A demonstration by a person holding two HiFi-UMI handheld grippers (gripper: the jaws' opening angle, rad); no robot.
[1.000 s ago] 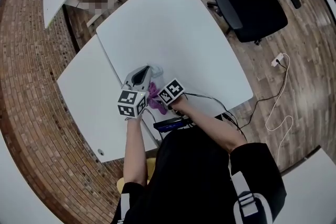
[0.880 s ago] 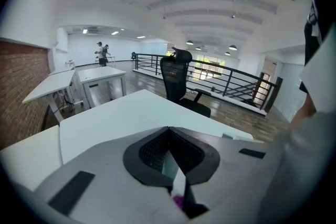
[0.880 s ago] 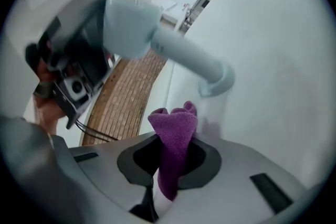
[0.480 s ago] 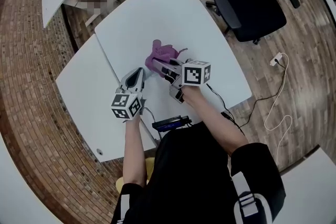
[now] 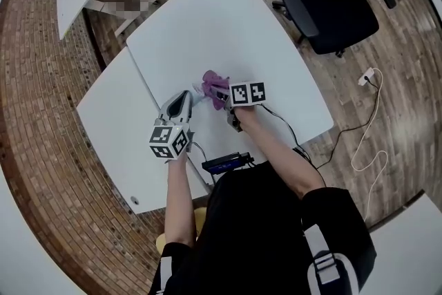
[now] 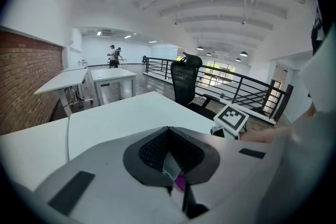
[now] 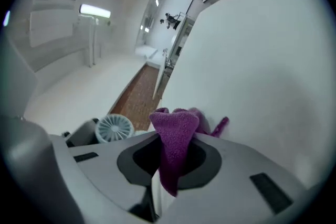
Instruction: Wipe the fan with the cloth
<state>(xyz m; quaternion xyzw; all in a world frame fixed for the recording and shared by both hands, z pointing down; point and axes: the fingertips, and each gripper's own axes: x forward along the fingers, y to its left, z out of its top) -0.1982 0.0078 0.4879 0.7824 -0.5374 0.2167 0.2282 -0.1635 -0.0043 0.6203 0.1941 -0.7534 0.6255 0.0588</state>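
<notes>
The fingers of the left gripper (image 6: 171, 166) were seen shut tight, with a pale, thin part of the small light-blue fan (image 7: 114, 127) pinched between them. The fan was held low over the white surface (image 5: 228, 24). The purple cloth (image 7: 176, 134) was clamped between the closed fingers of the right gripper (image 5: 222, 94), bunched up past their tips and just beside the fan. Whether cloth and fan touched could not be told. A black office chair (image 5: 331, 3) was seen beyond the surface.

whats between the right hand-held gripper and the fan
The purple cloth, pinched in the right hand-held gripper, bunches up between it and the fan. Both the right gripper view and the head view show this.
</notes>
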